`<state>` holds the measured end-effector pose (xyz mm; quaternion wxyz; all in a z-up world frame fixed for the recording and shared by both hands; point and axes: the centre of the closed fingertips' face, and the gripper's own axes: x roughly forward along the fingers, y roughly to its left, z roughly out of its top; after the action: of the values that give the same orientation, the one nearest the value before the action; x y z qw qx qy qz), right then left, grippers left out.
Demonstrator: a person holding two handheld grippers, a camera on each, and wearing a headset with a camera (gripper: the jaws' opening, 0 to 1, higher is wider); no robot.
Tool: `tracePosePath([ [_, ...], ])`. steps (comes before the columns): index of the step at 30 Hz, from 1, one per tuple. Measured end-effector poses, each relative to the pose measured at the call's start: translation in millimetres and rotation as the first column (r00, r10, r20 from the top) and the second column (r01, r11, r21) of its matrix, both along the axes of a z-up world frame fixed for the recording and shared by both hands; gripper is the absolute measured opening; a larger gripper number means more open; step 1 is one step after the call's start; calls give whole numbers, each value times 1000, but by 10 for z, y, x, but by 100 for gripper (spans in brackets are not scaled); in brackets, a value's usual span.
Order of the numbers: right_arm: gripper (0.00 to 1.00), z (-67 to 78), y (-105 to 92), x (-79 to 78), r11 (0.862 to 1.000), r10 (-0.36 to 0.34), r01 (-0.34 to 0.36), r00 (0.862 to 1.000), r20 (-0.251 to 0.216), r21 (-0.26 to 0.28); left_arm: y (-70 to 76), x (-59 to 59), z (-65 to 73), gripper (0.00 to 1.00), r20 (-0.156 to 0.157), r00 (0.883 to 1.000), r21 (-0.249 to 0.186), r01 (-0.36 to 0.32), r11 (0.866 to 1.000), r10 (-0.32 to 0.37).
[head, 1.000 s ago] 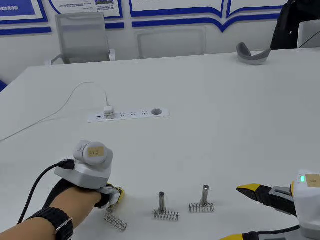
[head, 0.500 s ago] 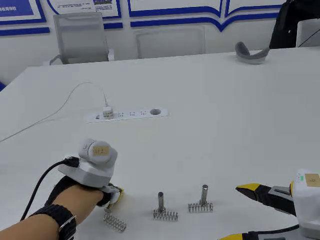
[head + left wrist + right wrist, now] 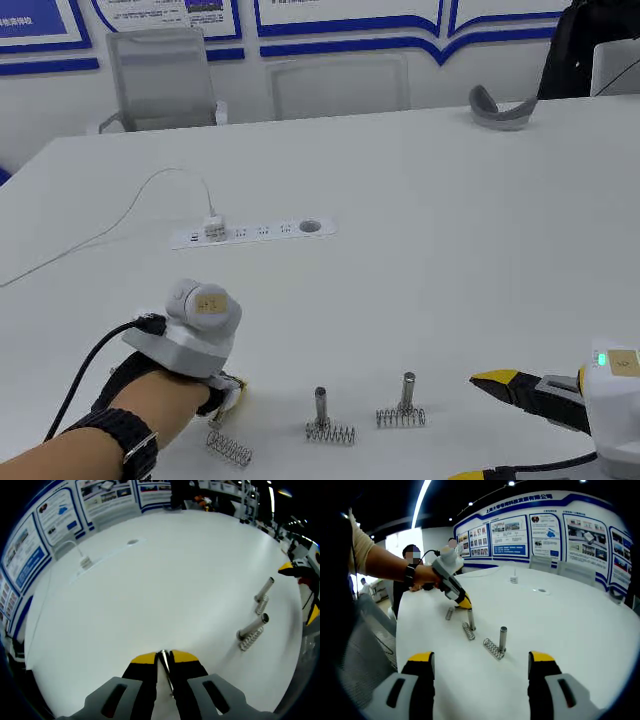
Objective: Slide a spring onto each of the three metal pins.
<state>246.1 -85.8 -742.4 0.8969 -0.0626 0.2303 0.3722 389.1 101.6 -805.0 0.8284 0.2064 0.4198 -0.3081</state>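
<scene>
Two metal pins [image 3: 320, 402] [image 3: 408, 388] stand upright near the table's front edge, each with a spring [image 3: 330, 432] [image 3: 400, 417] lying at its foot. A third spring [image 3: 228, 448] lies loose further left. Just above it, my left gripper [image 3: 232, 392] is shut on a thin metal pin [image 3: 165, 669] that shows between its yellow-tipped jaws [image 3: 164, 655]. The standing pins [image 3: 265, 587] [image 3: 254, 626] are off to its right. My right gripper [image 3: 485, 430] hovers open to the right of the pins, nothing between its fingers [image 3: 481, 660]. Ahead of it are both pins [image 3: 503, 637] [image 3: 470, 618] and the left gripper [image 3: 463, 600].
A white power strip [image 3: 255, 232] with a plugged-in cable [image 3: 120, 215] lies mid-table. A grey curved object [image 3: 505, 108] rests at the far right edge. Chairs [image 3: 165, 75] stand behind the table. A person [image 3: 412, 560] stands beyond the left end.
My left gripper has edged slightly to the right above the loose spring. The right gripper, pins and springs are as before.
</scene>
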Motion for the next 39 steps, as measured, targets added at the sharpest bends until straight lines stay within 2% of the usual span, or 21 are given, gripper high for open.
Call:
tracePosePath([
  [7,78,6,-3,4,1000,0,0,1000,2,0,-3,-1,-2,9,-3,1000,16,1,1000,-1],
  [16,78,14,3,6,1000,1,-1,1000,6,1,-9,-6,0,8,14,1000,33,14,999,-15],
  [32,78,27,6,10,1000,1,-1,1000,9,-3,-9,-88,7,7,-11,1000,4,11,1000,-11],
  [39,78,40,26,6,1000,7,-7,1000,12,-7,2,-122,91,7,-8,1000,-19,11,1000,-11],
])
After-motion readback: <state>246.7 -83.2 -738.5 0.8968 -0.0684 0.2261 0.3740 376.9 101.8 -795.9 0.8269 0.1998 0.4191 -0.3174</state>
